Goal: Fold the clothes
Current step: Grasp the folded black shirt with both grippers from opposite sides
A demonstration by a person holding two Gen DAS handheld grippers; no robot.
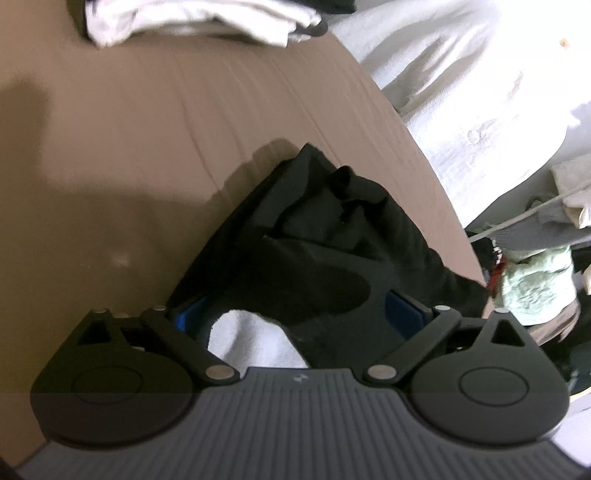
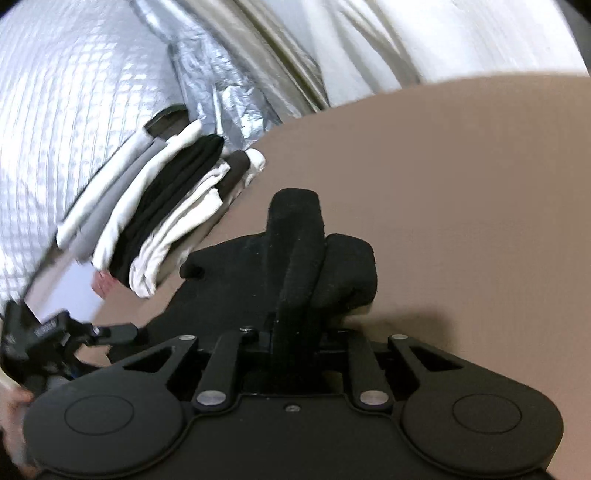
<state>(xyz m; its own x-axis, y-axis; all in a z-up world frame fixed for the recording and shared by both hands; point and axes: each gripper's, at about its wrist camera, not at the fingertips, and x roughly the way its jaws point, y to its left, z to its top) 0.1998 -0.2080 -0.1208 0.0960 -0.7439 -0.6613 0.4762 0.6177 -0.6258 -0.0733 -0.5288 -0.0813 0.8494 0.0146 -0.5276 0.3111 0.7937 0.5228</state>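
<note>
A black garment [image 1: 332,236] lies crumpled on the brown table [image 1: 129,147], near its right edge. My left gripper [image 1: 295,280] stands wide open around it. The cloth drapes over and between its blue pads [image 1: 188,314] without being pinched, and a white cloth [image 1: 251,339] shows beneath. In the right wrist view my right gripper [image 2: 295,229] is shut on a fold of the black garment [image 2: 343,273], which bunches up around the narrow jaws and hides the fingertips. The left gripper [image 2: 55,332] shows at the lower left, held by a hand [image 2: 14,406].
A stack of folded white and black clothes [image 2: 166,214] sits at the table's left edge against a silver quilted cover [image 2: 74,92]. Those folded clothes [image 1: 184,18] appear at the top of the left view. White fabric [image 1: 461,92] and loose laundry [image 1: 532,280] lie beyond the table's right edge.
</note>
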